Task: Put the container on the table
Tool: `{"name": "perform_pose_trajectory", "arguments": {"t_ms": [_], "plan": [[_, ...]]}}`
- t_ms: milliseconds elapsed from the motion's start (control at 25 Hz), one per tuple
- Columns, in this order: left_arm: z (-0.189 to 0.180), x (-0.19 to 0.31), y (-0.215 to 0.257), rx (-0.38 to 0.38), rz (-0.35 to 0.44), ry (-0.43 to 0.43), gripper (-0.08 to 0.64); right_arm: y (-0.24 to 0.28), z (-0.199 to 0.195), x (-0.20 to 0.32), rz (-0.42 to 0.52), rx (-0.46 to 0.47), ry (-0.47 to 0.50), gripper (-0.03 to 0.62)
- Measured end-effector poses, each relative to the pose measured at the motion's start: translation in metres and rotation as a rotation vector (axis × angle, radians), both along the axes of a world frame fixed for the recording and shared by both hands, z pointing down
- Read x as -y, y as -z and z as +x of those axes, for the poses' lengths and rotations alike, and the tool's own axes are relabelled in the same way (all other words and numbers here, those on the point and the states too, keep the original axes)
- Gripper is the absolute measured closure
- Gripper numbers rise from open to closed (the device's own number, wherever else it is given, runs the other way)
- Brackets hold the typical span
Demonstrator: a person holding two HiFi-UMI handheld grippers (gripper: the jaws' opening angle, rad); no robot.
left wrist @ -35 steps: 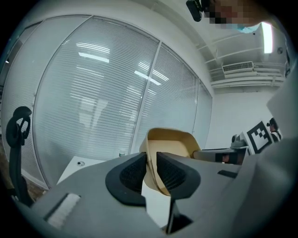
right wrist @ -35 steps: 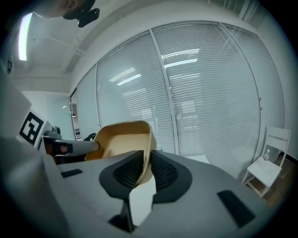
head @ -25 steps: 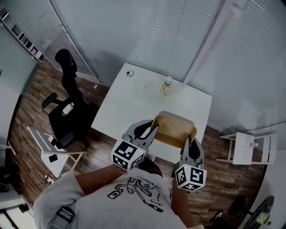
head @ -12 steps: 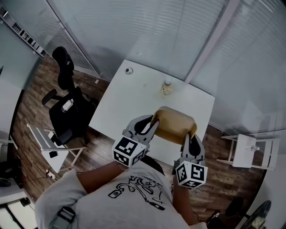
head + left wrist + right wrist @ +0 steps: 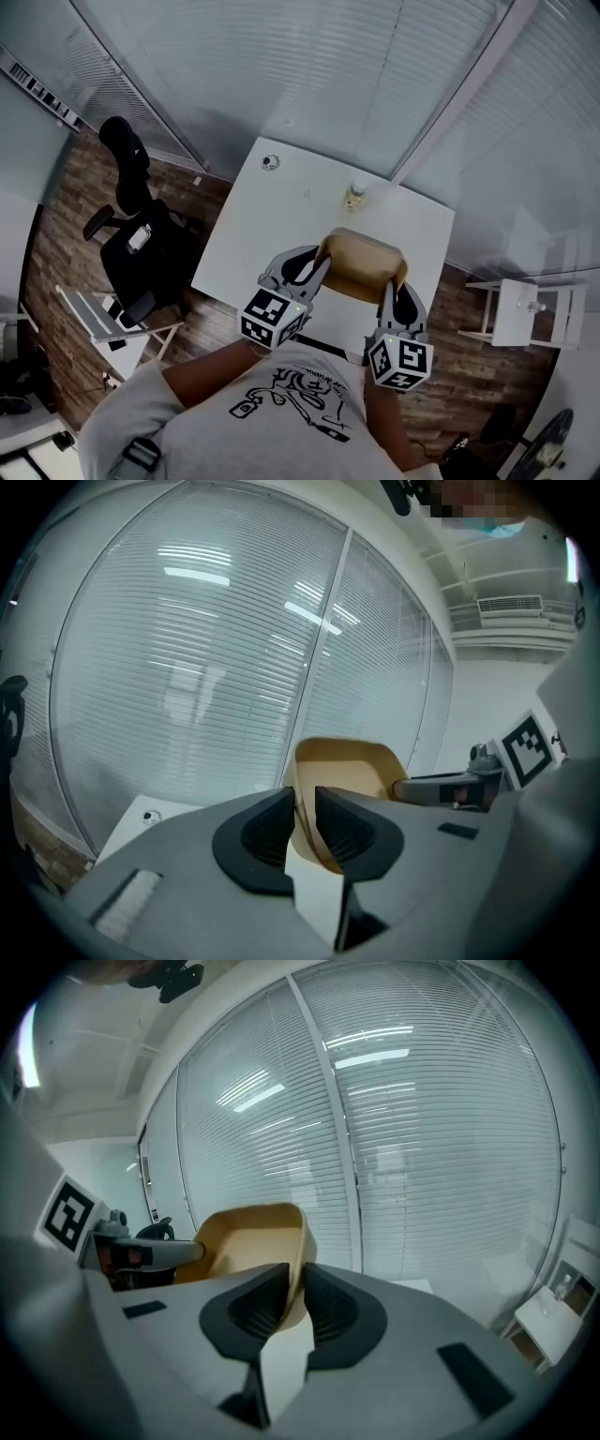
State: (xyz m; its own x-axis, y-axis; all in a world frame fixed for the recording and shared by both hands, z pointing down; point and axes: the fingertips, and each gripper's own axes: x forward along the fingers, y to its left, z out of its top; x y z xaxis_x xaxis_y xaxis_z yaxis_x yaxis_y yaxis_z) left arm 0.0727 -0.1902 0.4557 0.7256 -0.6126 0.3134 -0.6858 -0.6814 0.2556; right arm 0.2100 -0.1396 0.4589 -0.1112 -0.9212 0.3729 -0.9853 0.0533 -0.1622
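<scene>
A tan, empty, open-topped container [image 5: 364, 265] hangs over the near edge of the white table [image 5: 281, 225], carried between both grippers. My left gripper [image 5: 321, 261] is shut on the container's left rim [image 5: 302, 799]. At the opposite side my right gripper [image 5: 392, 292] is shut on the right rim [image 5: 298, 1274]. In the left gripper view the container's inside [image 5: 349, 766] shows beyond the jaws. The right gripper view shows the container's inside [image 5: 246, 1241] too, with the left gripper [image 5: 150, 1252] beyond it.
A small bottle [image 5: 353, 195] stands on the table just beyond the container, and a small round object [image 5: 270, 162] lies near the far left corner. A black office chair [image 5: 131, 225] stands left of the table, a small white side table [image 5: 525, 314] to the right. Blinds cover the windows behind.
Both grippers have carried the container forward and a little lower, further over the table's near edge. Both grips are unchanged.
</scene>
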Motion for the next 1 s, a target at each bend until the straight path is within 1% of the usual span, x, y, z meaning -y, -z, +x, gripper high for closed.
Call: {"name": "perform_pose_trajectory", "arguments": {"t_ms": [240,440,640,840,1000], "plan": [[-0.01,0.014,-0.028,0.02,-0.063,-0.023,0.494,-0.026,-0.01,0.013,-0.064,0.006,-0.015,0.557],[-0.01,0.019,-0.056,0.067,-0.091,-0.047,0.494,-0.053,-0.011,0.018,-0.127,0.025,-0.026,0.557],[-0.008,0.018,-0.088,0.095,-0.145,-0.069,0.494,-0.083,-0.008,0.019,-0.191,0.017,-0.027,0.557],[-0.007,0.016,-0.13,0.133,-0.211,-0.082,0.494,-0.127,-0.008,0.017,-0.259,-0.025,-0.01,0.557],[-0.007,0.019,-0.153,0.157,-0.252,-0.084,0.494,-0.155,-0.009,0.019,-0.311,-0.024,-0.002,0.557]]}}
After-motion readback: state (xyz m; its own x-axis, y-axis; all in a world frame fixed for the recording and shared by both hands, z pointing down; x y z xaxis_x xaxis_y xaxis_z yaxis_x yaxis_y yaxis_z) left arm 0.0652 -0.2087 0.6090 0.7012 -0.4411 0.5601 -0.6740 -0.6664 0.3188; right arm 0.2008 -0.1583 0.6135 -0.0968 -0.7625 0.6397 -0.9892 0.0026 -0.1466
